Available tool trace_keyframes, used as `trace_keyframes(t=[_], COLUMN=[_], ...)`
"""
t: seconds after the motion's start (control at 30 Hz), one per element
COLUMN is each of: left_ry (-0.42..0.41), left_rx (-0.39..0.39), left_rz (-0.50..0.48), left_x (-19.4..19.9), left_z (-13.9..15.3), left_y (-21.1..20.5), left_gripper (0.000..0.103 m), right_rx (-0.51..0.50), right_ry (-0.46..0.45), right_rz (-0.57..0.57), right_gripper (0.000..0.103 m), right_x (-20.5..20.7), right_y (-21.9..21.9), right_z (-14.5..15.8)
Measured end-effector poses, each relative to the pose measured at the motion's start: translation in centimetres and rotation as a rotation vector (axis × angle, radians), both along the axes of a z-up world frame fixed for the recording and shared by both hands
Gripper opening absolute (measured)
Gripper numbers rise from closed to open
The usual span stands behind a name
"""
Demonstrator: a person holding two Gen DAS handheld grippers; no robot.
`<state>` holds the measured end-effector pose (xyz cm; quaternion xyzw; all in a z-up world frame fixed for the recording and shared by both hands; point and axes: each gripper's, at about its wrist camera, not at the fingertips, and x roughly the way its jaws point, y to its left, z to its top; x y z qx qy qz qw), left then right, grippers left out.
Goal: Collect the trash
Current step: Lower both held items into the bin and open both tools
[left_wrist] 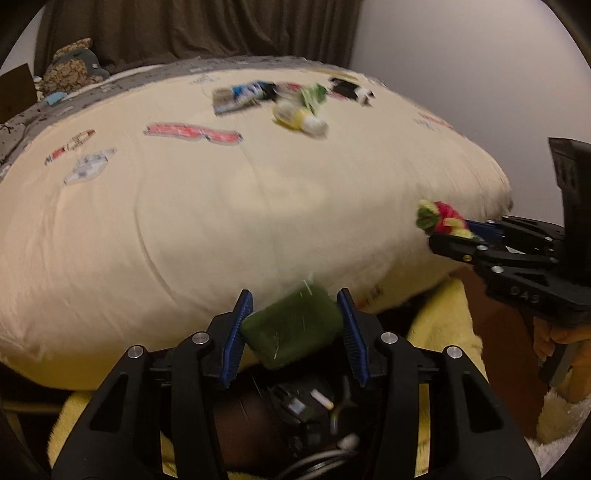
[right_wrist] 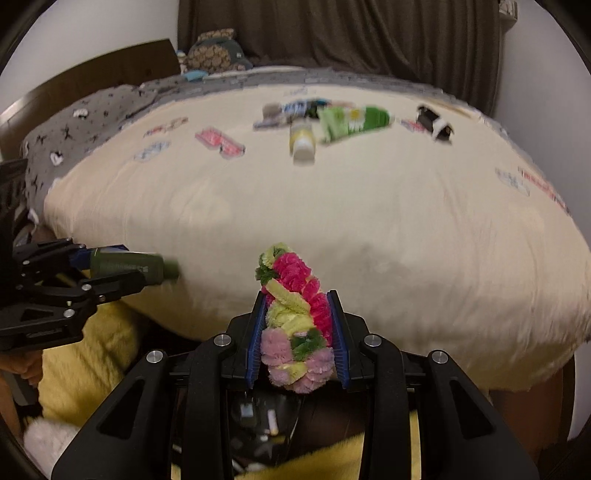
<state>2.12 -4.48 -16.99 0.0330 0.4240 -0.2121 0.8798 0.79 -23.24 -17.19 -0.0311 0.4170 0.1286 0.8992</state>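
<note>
My left gripper (left_wrist: 293, 301) is shut on a dark green bottle (left_wrist: 291, 326), held just off the near edge of the cream bed cover (left_wrist: 207, 221); the bottle also shows in the right wrist view (right_wrist: 133, 266). My right gripper (right_wrist: 299, 299) is shut on a pink, yellow and green pompom garland (right_wrist: 295, 317), which shows in the left wrist view (left_wrist: 441, 218). Far across the bed lies a heap of trash: a yellow bottle (left_wrist: 299, 118), a green wrapper (right_wrist: 352, 122), a blue-and-white packet (left_wrist: 236, 96) and a black-and-white item (right_wrist: 434, 123).
Below the grippers is a dark container with small litter (left_wrist: 314, 402), on a yellow fluffy blanket (right_wrist: 92, 369). A grey star-print pillow (right_wrist: 92, 118), a plush toy (left_wrist: 72, 66) and dark curtains (right_wrist: 332, 33) are at the back. A wall stands at the right.
</note>
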Motion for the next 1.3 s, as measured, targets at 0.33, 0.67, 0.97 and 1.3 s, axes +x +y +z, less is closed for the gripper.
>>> trace_keyframes(t=[0.33, 0.67, 0.97, 1.3], left_ry=[0.193, 0.35, 0.386, 0.259], left_rx=[0.031, 0.079, 0.092, 0.079], left_rz=[-0.056, -0.084, -0.072, -0.013], left_x=[-1.0, 0.0, 0.2, 0.8], left_z=[-6.9, -12.5, -13.7, -8.8], left_y=[-1.4, -2.7, -2.2, 0.0], left_gripper=[0.026, 0.026, 0.054, 0.067], right_rx=[0.012, 0.036, 0.058, 0.076], right_ry=[0.215, 0.377, 0.377, 0.215], right_rz=[0.022, -0.008, -0.031, -0.096], right_gripper=[0.032, 0.033, 0.053, 0.078], right_x=[-1.2, -0.6, -0.6, 1.0], right_y=[2.1, 2.3, 1.3, -1.5], right_z=[-7.5, -12.3, -11.7, -6.1])
